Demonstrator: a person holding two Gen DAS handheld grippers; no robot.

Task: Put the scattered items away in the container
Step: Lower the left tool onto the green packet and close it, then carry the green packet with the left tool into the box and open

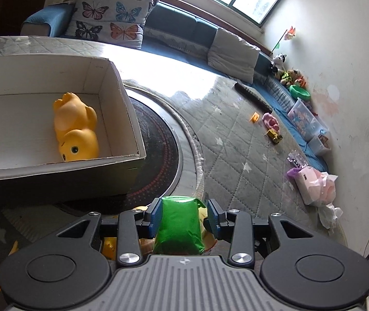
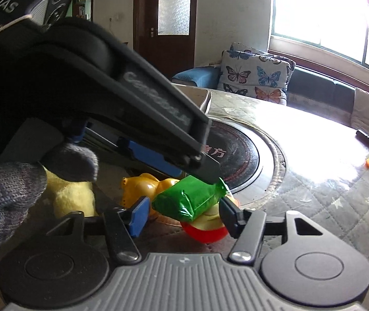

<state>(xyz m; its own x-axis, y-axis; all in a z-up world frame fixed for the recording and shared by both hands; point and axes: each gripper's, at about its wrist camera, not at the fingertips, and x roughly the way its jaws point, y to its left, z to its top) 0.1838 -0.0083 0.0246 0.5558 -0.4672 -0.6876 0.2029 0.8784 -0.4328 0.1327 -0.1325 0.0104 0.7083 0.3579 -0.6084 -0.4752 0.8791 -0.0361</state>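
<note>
Your left gripper (image 1: 183, 213) has its blue pads set wide, with the green foil packet (image 1: 179, 226) lying between them; its left pad sits against the packet, while a sliver of space shows at the right pad, so I cannot say for sure that it is clamped. In the right wrist view, your right gripper (image 2: 183, 216) also stands around that same green packet, its fingers parted with clear gaps on both sides, nothing pressed. Beneath the packet lie a yellow toy (image 2: 143, 188) and a red and yellow toy (image 2: 205, 229) on the tabletop. Your gloved hand (image 2: 15, 181) grips the left tool's handle. The cardboard box (image 1: 130, 119) sits just ahead to the left of your left gripper, and it holds one yellow rubber duck (image 1: 76, 127) lying on its side.
</note>
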